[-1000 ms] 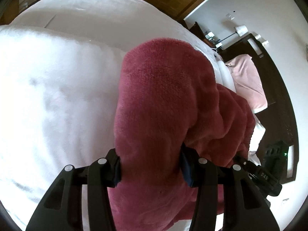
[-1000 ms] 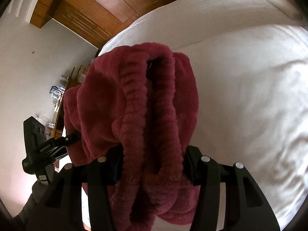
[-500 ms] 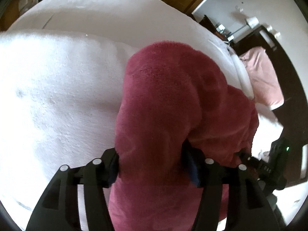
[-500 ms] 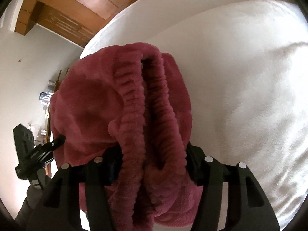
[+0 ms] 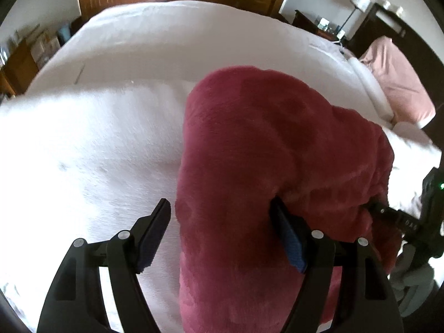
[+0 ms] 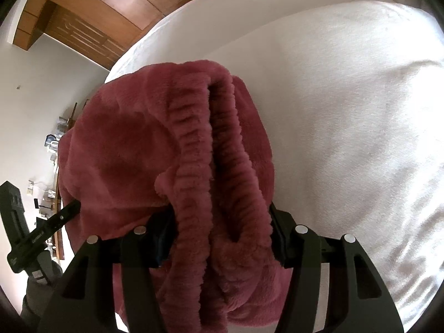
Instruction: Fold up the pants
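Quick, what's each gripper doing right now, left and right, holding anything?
Left gripper: open, jaws just opened; pants lie between them, one pad clear.
Right gripper: shut on the pants' waistband.

The pants (image 5: 249,166) are plush, matt fleece, deep pile, with a ribbed elastic waistband (image 6: 199,166). The bed cover (image 5: 83,152) is white cloth, soft and faintly nubbed. Both grippers' fingers (image 5: 125,277) look like matt black plastic with small shiny metal screws. The wardrobe (image 6: 97,14) is glossy brown wood.

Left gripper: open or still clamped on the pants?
Open. Left gripper: jaws have just been opening; the left pad stands clear of the red fleece pants, which lie between them.
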### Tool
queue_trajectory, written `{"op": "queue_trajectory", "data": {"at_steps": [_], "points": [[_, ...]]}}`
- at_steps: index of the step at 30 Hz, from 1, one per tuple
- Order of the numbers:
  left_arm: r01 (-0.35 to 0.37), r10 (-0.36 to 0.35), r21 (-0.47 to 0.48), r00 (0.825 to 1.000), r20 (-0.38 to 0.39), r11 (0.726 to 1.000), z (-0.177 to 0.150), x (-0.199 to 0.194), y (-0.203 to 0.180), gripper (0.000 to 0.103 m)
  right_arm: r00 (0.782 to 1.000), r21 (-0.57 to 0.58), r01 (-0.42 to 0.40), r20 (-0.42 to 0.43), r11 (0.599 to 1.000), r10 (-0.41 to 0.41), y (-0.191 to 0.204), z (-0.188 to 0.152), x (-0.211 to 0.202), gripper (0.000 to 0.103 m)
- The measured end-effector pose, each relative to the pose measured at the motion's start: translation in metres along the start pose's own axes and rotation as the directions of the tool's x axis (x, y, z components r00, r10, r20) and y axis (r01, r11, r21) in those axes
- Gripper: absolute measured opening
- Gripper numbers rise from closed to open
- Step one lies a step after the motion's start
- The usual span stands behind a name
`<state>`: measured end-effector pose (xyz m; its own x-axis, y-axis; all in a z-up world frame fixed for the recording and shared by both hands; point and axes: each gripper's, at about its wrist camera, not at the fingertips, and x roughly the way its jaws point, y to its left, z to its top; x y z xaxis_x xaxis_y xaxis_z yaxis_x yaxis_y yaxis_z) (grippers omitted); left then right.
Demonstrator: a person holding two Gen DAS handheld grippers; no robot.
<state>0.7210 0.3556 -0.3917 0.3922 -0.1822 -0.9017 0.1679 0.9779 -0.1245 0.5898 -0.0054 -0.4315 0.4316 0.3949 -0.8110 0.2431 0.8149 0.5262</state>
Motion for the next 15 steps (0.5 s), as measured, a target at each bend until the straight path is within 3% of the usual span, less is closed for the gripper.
{"op": "queue_trajectory", "data": {"at_steps": [8, 15], "points": [[-0.055, 0.054, 0.036, 0.998, 0.021, 0.998, -0.004, -0.008, -0.007, 0.074, 0.998, -0.019, 0.054, 0.016, 0.998, -0.054, 0.006, 0.007, -0.009, 0.066], [-0.051, 0.050, 0.031, 0.998, 0.048, 0.998, -0.003, -0.021, -0.008, 0.074, 0.990, -0.059, 0.114, 0.085, 0.992, -0.109, 0.021, 0.004, -0.032, 0.067]]}}
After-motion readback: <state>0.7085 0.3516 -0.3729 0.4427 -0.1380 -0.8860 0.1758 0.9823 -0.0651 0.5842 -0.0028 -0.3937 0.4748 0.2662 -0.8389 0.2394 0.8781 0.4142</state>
